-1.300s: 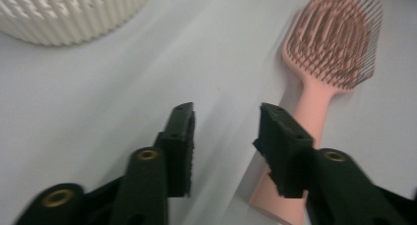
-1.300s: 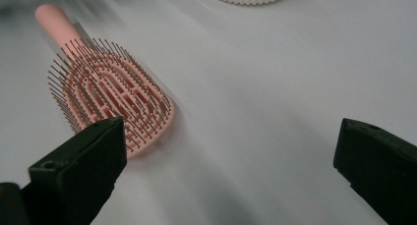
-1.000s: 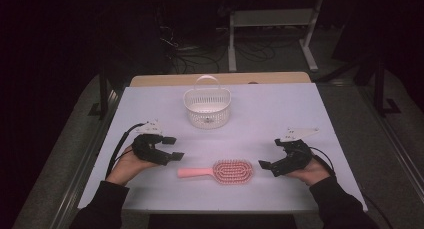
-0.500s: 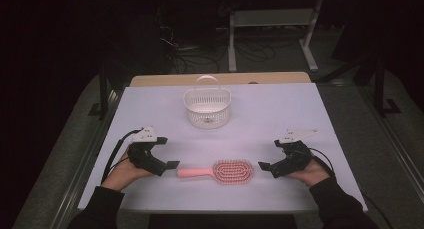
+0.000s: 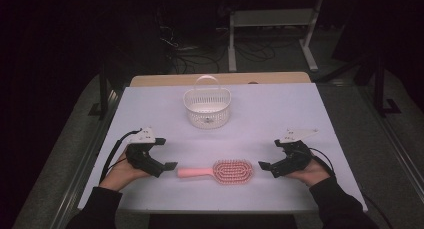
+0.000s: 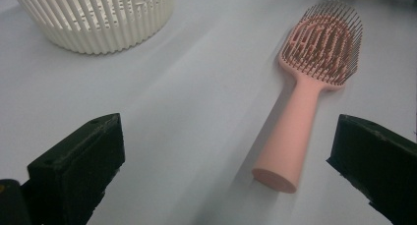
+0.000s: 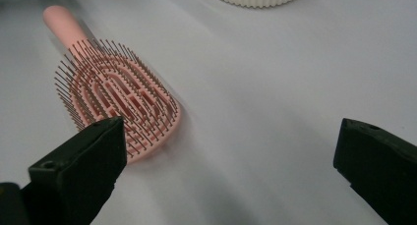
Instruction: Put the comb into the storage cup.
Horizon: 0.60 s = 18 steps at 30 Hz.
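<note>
A pink hairbrush point(image 5: 220, 171) lies flat near the table's front edge, bristles up, handle pointing left. My left gripper point(image 5: 166, 168) rests on the table just left of the handle's end. Its jaws have just been opening and stand wide apart. In the left gripper view point(image 6: 228, 129) the hairbrush's handle point(image 6: 290, 131) lies ahead of the gap, nearer the right jaw, untouched. My right gripper point(image 5: 267, 169) sits just right of the brush head, open. In the right gripper view point(image 7: 231, 131) the hairbrush's head point(image 7: 118, 102) lies by the left jaw, with nothing between the jaws.
A white slatted basket point(image 5: 206, 107) with an upright handle stands at the middle back of the white table point(image 5: 280, 114). The basket point(image 6: 98, 18) looks empty. Cables trail from both grippers. Dark floor and metal frames surround the table.
My left gripper has slid a little toward the front edge, settling beside the brush's handle. The right gripper and the brush have stayed put.
</note>
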Motion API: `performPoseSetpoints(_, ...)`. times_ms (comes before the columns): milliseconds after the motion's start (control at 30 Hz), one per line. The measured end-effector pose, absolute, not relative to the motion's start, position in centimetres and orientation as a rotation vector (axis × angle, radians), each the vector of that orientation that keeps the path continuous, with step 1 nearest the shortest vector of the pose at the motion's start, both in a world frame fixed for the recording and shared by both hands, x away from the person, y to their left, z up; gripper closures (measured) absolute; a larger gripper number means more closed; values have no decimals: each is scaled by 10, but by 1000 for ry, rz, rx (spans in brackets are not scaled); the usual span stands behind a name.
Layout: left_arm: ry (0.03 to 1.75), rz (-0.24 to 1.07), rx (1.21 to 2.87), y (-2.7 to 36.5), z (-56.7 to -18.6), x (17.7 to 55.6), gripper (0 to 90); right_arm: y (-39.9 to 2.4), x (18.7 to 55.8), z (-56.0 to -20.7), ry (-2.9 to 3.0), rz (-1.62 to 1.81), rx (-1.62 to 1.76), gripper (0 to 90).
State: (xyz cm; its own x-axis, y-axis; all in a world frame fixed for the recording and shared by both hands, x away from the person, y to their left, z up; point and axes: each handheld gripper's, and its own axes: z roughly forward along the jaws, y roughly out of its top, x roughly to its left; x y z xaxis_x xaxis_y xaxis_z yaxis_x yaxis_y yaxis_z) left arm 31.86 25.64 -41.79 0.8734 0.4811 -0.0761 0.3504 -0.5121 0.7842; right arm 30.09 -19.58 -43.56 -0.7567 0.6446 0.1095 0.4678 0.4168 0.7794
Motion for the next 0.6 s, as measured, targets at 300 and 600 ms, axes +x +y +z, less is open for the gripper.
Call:
performPoseSetpoints(300,567,182,2178,251,-414,320,0,-196,301,-436,2462,1252,984,0)
performPoseSetpoints(600,543,174,2169,246,-406,324,0,-196,301,-435,2460,1251,984,0)
